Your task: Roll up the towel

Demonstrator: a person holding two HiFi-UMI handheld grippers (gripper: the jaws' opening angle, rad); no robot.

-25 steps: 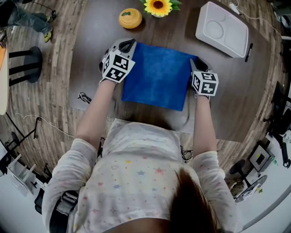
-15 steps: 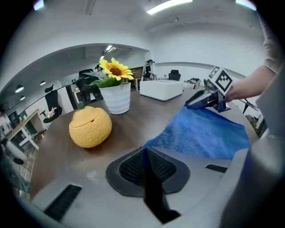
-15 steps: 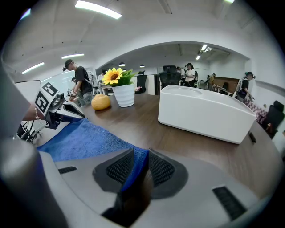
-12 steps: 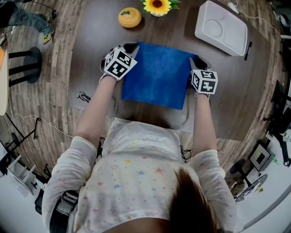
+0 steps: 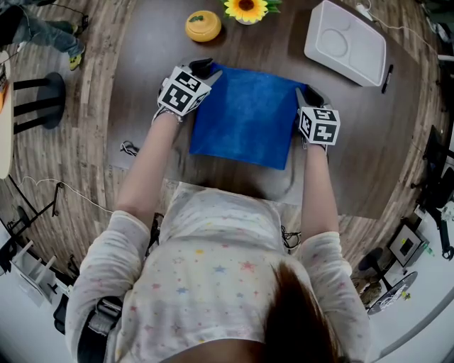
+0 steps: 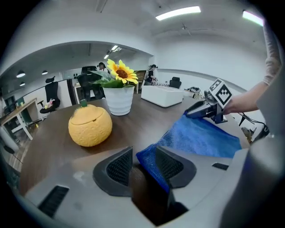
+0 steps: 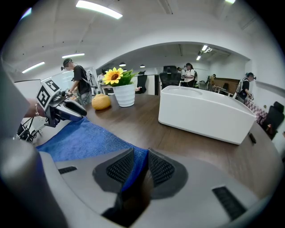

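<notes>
Towel (image 5: 245,117): blue, roughly square, spread flat and unrolled in the middle of the dark wooden table (image 5: 142,120), set slightly askew.

Left gripper (image 5: 204,69): at the towel's 11 o'clock corner, pointing forward and down. Jaws apart, just opened, with the towel corner between them, draped against the right-hand pad and clear of the left-hand pad.

Right gripper (image 5: 309,94): at the towel's 1 o'clock corner, angled forward and down. Jaws closed on that corner, with blue cloth pinched between both pads.

Marker cubes (image 5: 319,125): one on top of each gripper, with black-and-white squares facing up.

Arms (image 5: 145,177): two bare forearms reaching in from 6 o'clock, one along each side of the towel, with pale patterned sleeves above the elbows.

Orange-shaped jar (image 5: 203,26): yellow-orange, lidded, with a small green stem. At 11 o'clock from the towel, beyond the left gripper and not touching it.

Sunflower pot (image 5: 247,10): a white pot holding a yellow sunflower, at 12 o'clock from the towel, just beside the jar at the table's far edge.

White tray (image 5: 346,44): rectangular with a round recess moulded in, at 1 to 2 o'clock from the towel and well apart from it.

Pen (image 5: 387,81): dark and slim, just beside the tray at about its 4 o'clock.
</notes>
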